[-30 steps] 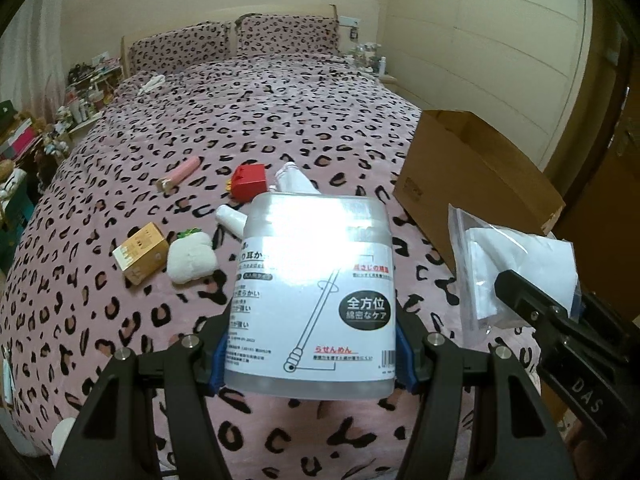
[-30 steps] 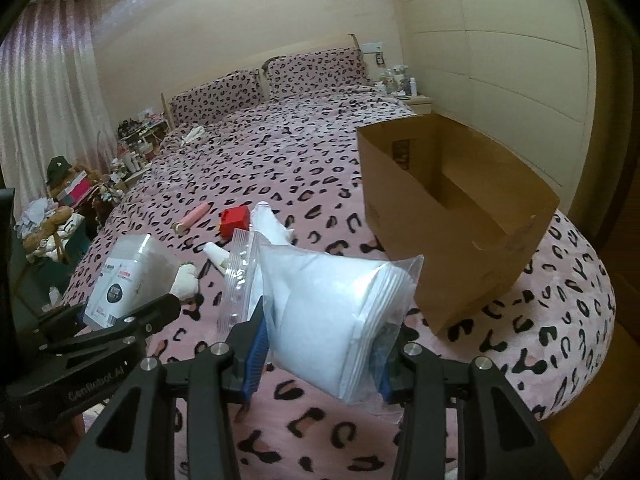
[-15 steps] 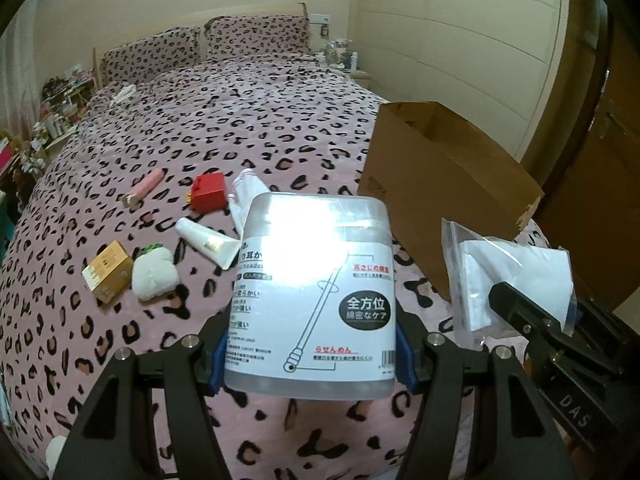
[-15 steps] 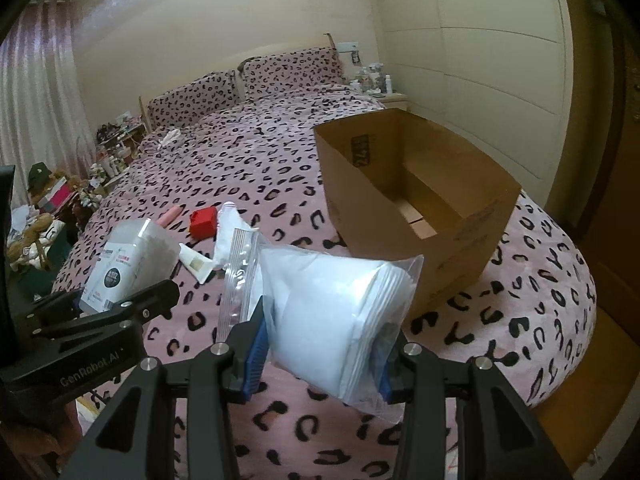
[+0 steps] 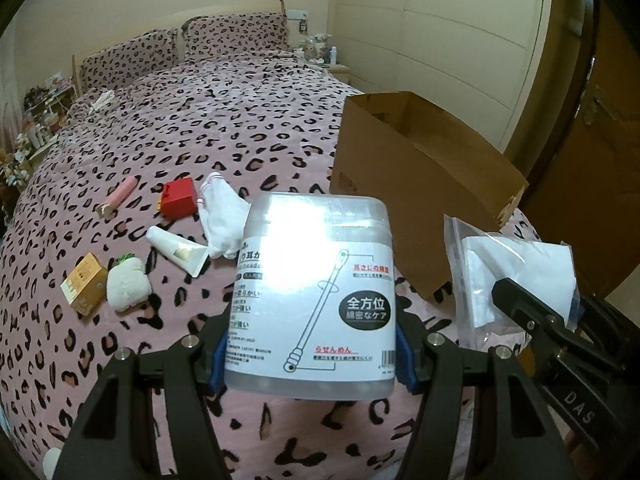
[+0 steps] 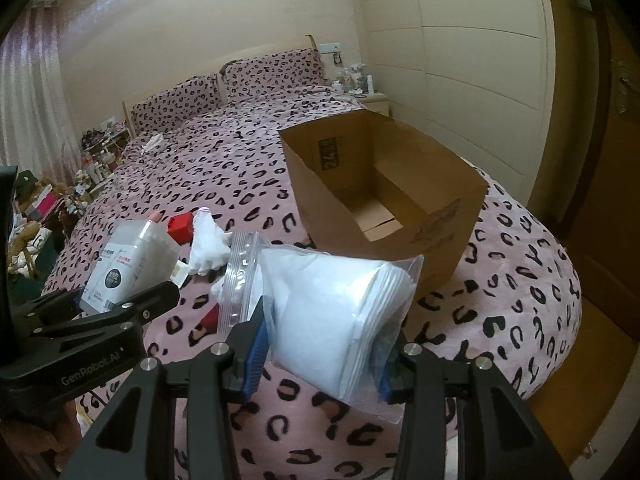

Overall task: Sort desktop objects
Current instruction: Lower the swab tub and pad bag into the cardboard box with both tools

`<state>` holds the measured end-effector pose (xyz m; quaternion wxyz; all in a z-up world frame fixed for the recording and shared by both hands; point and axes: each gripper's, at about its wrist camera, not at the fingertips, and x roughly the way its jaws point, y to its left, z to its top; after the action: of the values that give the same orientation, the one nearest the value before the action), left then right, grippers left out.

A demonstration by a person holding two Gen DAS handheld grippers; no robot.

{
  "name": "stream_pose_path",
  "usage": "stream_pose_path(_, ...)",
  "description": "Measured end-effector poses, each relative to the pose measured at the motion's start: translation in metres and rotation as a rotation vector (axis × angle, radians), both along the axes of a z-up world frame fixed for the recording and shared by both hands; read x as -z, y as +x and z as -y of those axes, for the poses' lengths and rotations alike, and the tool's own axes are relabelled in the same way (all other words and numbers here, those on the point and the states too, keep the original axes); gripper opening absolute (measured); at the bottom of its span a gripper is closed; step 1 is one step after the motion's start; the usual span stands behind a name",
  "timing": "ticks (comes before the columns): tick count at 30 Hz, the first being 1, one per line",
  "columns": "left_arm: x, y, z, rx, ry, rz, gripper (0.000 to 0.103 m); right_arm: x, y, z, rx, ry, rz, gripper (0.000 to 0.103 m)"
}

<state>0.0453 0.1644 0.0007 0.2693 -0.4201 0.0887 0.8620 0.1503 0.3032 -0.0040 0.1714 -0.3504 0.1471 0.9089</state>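
Observation:
My left gripper (image 5: 310, 354) is shut on a clear plastic cotton swab box (image 5: 316, 292) with a white label, held above the bed. My right gripper (image 6: 320, 356) is shut on a clear zip bag of white pads (image 6: 332, 316), also off the bed. An open cardboard box (image 6: 384, 196) stands on the pink leopard bedspread ahead and to the right; its inside looks bare. In the left wrist view the zip bag (image 5: 516, 276) and the cardboard box (image 5: 416, 184) show on the right. The swab box (image 6: 128, 264) shows at the left of the right wrist view.
Loose on the bedspread (image 5: 200, 120) lie a pink tube (image 5: 120, 196), a red box (image 5: 180, 198), a white cloth (image 5: 224, 220), a white tube (image 5: 176, 250), a small tan carton (image 5: 84, 288) and a white fluffy item (image 5: 128, 288). A wooden door and wardrobe stand right; cluttered shelves stand left.
Both grippers have swung right with their loads; the cardboard box has drawn nearer and more central in both views. Neither grip has changed.

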Motion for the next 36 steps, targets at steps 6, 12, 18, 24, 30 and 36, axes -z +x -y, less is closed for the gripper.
stream_pose_path(6, 0.003, 0.0, -0.008, 0.027, -0.003, 0.005, 0.064, 0.001, 0.004, -0.006, 0.011, 0.01, 0.01, 0.044)
stream_pose_path(12, 0.006, -0.002, -0.014, 0.043, -0.004, 0.013, 0.064, -0.003, 0.008, -0.007, 0.018, 0.025, 0.01, 0.044)
stream_pose_path(18, 0.005, -0.002, -0.023, 0.065, -0.006, 0.013, 0.064, -0.005, 0.01, -0.012, 0.026, 0.033, 0.01, 0.044)
stream_pose_path(24, 0.003, -0.001, -0.037, 0.092, -0.005, 0.012, 0.064, -0.009, 0.013, -0.022, 0.044, 0.039, 0.0, 0.044)
stream_pose_path(30, 0.004, -0.002, -0.051, 0.114, -0.013, 0.015, 0.064, -0.009, 0.013, -0.032, 0.056, 0.028, -0.005, 0.044)
stream_pose_path(36, 0.002, -0.009, -0.06, 0.119, -0.013, 0.017, 0.064, -0.014, 0.012, -0.04, 0.067, 0.028, -0.013, 0.044)
